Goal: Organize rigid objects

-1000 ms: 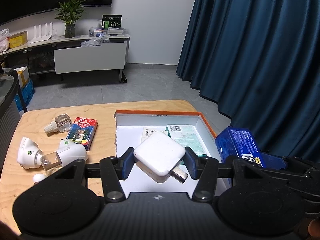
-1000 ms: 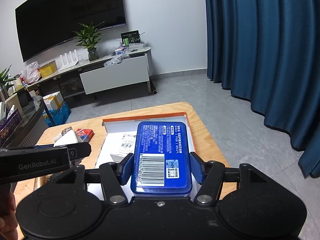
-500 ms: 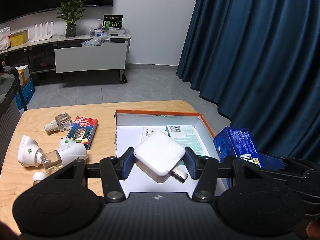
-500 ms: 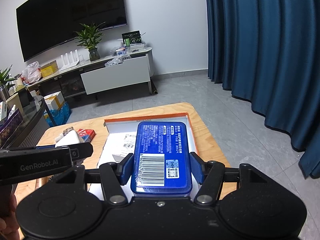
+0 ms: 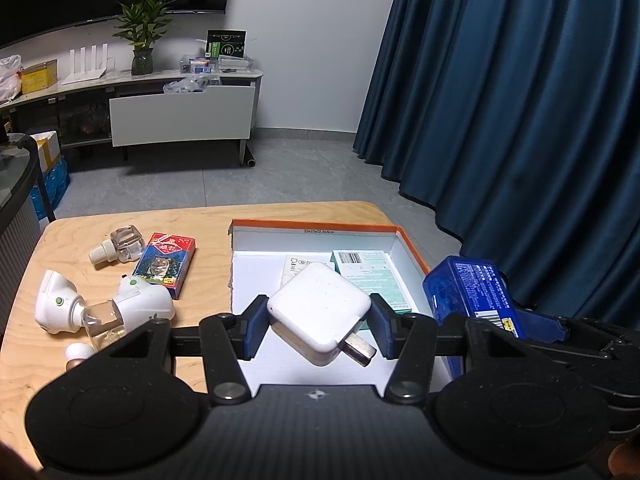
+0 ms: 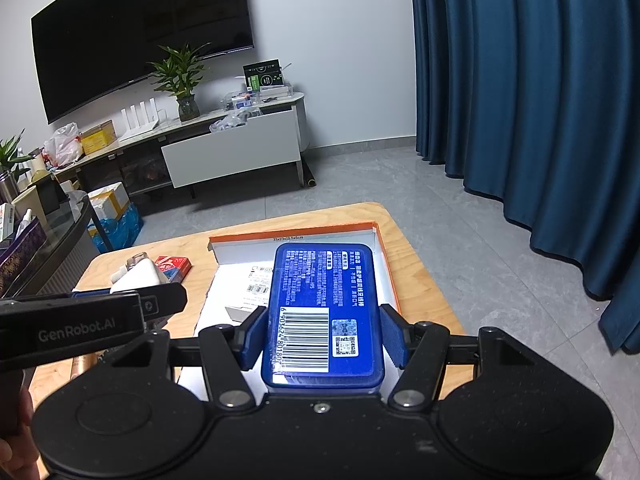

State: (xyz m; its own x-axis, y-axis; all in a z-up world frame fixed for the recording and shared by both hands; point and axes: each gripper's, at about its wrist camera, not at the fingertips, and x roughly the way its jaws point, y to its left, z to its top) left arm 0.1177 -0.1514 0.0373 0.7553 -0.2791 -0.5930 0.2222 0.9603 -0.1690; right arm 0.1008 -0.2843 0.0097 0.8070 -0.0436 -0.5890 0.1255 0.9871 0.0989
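My left gripper (image 5: 319, 327) is shut on a white power adapter (image 5: 318, 311), held tilted above the white tray with an orange rim (image 5: 316, 224); its metal plug sticks out lower right. My right gripper (image 6: 323, 334) is shut on a blue plastic case (image 6: 323, 308) with a barcode label, held over the same tray (image 6: 296, 231). That blue case (image 5: 472, 294) also shows at the right of the left wrist view. Two flat boxes (image 5: 370, 274) lie inside the tray.
On the wooden table (image 5: 212, 220) left of the tray lie a red card box (image 5: 166, 258), a clear small bottle (image 5: 120, 243), two white plug-in devices (image 5: 140, 304) and a small white cap (image 5: 78, 352). Blue curtains hang to the right; a TV stand stands behind.
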